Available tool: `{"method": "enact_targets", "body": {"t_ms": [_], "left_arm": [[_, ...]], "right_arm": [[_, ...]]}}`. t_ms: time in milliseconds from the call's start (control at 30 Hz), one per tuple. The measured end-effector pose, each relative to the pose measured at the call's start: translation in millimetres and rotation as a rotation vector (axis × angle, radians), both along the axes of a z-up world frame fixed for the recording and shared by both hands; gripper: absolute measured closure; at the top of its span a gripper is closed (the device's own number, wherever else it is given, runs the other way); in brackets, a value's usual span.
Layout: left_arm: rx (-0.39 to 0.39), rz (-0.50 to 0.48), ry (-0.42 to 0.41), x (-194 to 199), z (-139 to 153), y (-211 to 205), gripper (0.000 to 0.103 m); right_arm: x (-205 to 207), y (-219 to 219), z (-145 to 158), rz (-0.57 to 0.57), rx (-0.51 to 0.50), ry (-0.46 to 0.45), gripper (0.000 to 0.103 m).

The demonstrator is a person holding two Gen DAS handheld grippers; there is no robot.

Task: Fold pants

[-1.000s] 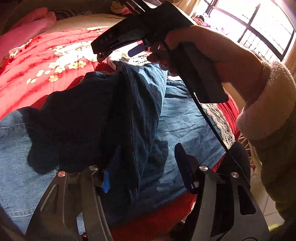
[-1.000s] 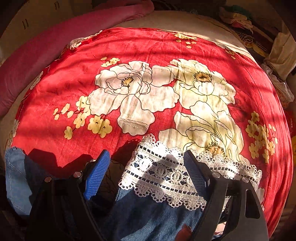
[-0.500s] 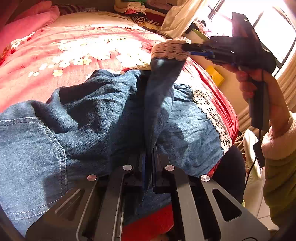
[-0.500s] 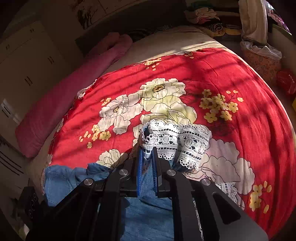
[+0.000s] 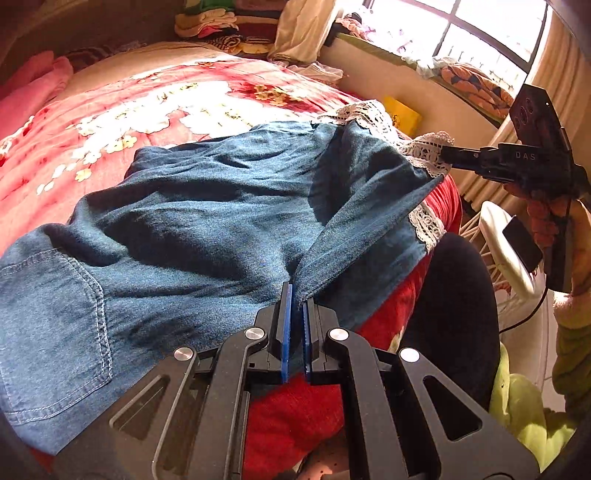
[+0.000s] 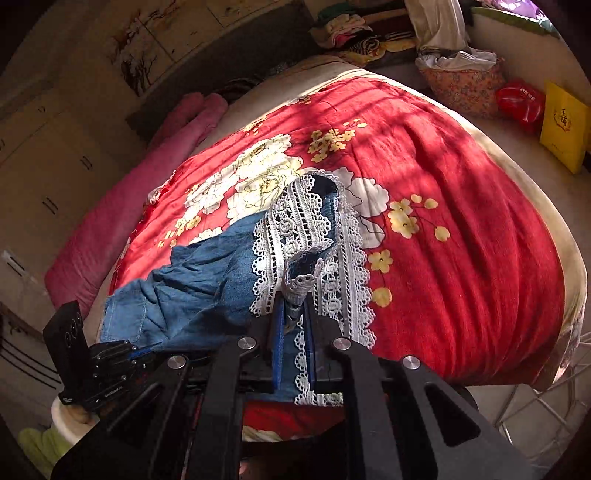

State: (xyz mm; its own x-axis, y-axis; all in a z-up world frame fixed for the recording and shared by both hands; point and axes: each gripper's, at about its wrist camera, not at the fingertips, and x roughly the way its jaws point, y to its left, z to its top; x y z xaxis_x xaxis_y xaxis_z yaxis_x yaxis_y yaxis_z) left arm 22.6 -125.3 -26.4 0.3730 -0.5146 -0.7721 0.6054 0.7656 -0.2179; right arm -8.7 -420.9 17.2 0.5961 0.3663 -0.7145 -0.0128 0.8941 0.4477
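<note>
Blue denim pants (image 5: 184, 221) with a white lace hem (image 5: 424, 147) lie across a red flowered bedspread (image 5: 110, 122). My left gripper (image 5: 297, 299) is shut on a folded denim edge near the bed's front edge. At the right, my right gripper (image 5: 448, 155) pinches the lace hem and holds that leg raised and stretched over the other leg. In the right wrist view the right gripper (image 6: 295, 306) is shut on bunched lace hem (image 6: 295, 229), the pants (image 6: 192, 288) trail off to the left, and the left gripper (image 6: 142, 350) shows low at the left.
A pink rolled blanket (image 6: 155, 177) lies along the bed's far side. Piled clothes (image 5: 221, 22) sit at the head end. A yellow bag (image 6: 565, 125) and a red bag (image 6: 521, 103) stand on the floor. A white fan (image 5: 506, 247) is beside the person's dark leg (image 5: 454, 314).
Both grippers went from open to shut on the pants. The right gripper then carried the lace hem far to the right, drawing that leg across the other.
</note>
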Motion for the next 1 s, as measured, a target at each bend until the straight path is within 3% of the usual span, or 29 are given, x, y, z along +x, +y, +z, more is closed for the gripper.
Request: {"method": "enact_targets", "body": {"t_ms": [533, 700, 833, 1000], "left_arm": [[0.071, -0.027, 0.007, -7.4, -15.8, -5.2, 0.099], [0.075, -0.025, 0.015, -8.0, -20.8, -4.4, 0.099], [0.075, -0.022, 0.011, -9.0, -20.3, -4.5, 0.099], [0.081, -0.027, -0.004, -14.0, -17.3, -5.7, 0.099]], "right_arm": [[-19.0, 3.4, -59.9, -0.016, -0.089, 0.172, 0.093], [-26.4, 0.8, -45.6, -0.046, -0.183, 0.142, 0.079], [-34.4, -1.1, -20.8, -0.086, -0.231, 0.038, 0.066], [-21.5, 34.3, -13.1, 0.053, -0.204, -0.018, 0.058]]}}
